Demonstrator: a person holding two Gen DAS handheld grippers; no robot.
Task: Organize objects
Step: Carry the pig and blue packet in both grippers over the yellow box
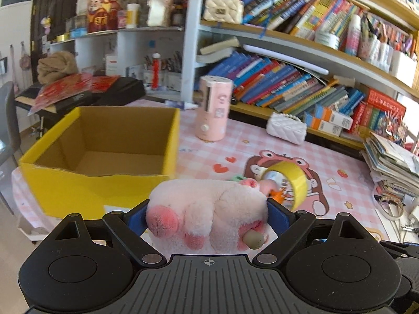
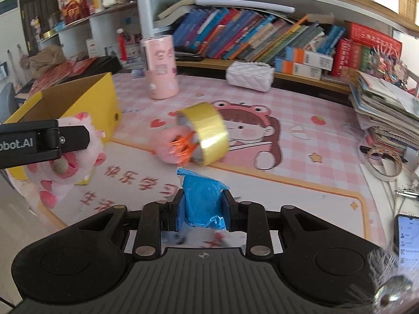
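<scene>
Plush toy (image 1: 207, 209): pink and white, soft and light by its look; held off the surface between the pads of the left hand-held gripper (image 1: 207, 217), near the front corner of the yellow box (image 1: 78, 188).
Handling of plush: likely squashes under the pads and is not fragile; a hold across the thick body, as here, seems safer than one on a foot or ear, which could slip out.
Left hand-held gripper: jaws set wide, pressed on the plush's two sides.
Blue packet (image 2: 203, 201): thin, crinkled wrapper, probably light and slippery; pinched low between the pads of the right hand-held gripper (image 2: 201, 209), its top edge standing free.
Right hand-held gripper: jaws narrow, closed on the packet.
Yellow box: open-topped cardboard with nothing seen inside; the likely place for both held things.
Tape roll (image 2: 207, 133): gold, stiff ring, lying tilted on the surface (image 2: 314, 196) against a small pink toy with orange spikes (image 2: 180, 144).
Surroundings: pink cylinder (image 1: 212, 108), white quilted bag (image 1: 286, 128), book shelves behind.
</scene>
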